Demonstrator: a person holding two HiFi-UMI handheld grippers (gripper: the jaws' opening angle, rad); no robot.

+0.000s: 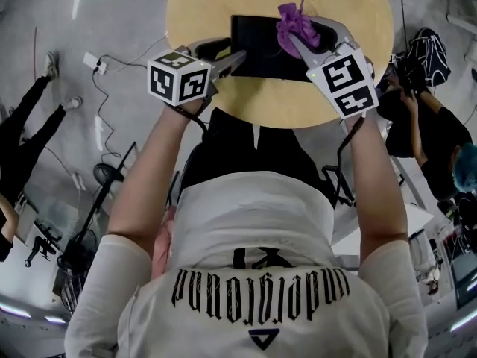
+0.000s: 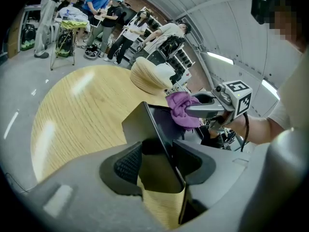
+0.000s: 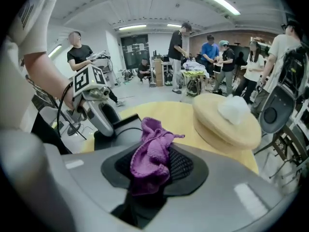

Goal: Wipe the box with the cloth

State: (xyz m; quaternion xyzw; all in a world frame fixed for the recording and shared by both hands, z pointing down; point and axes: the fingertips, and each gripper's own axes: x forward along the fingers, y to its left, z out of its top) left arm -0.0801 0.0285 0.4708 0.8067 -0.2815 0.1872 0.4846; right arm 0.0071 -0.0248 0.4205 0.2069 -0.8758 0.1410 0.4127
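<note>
Purple cloth (image 1: 293,22) meets black box (image 1: 257,51) on a round wooden table (image 1: 223,6) in the head view. The right gripper (image 1: 305,34) presses the bunched cloth onto the box's far right corner. The left gripper (image 1: 227,57) clamps the box's left side.

From the left gripper view, the left gripper (image 2: 159,161) has its jaws set wide around an edge of the box (image 2: 145,124), with the pads against it. Beyond, the right gripper (image 2: 198,109) holds the cloth (image 2: 181,110) on the box's top, above the table (image 2: 82,110).

From the right gripper view, the right gripper (image 3: 154,170) is closed on the cloth (image 3: 152,151), which spills out between the pads. The left gripper (image 3: 104,122) stands at the left on the box (image 3: 120,129). A wooden dish (image 3: 227,124) bearing a white lump (image 3: 234,109) sits on the table (image 3: 178,115) to the right.
</note>
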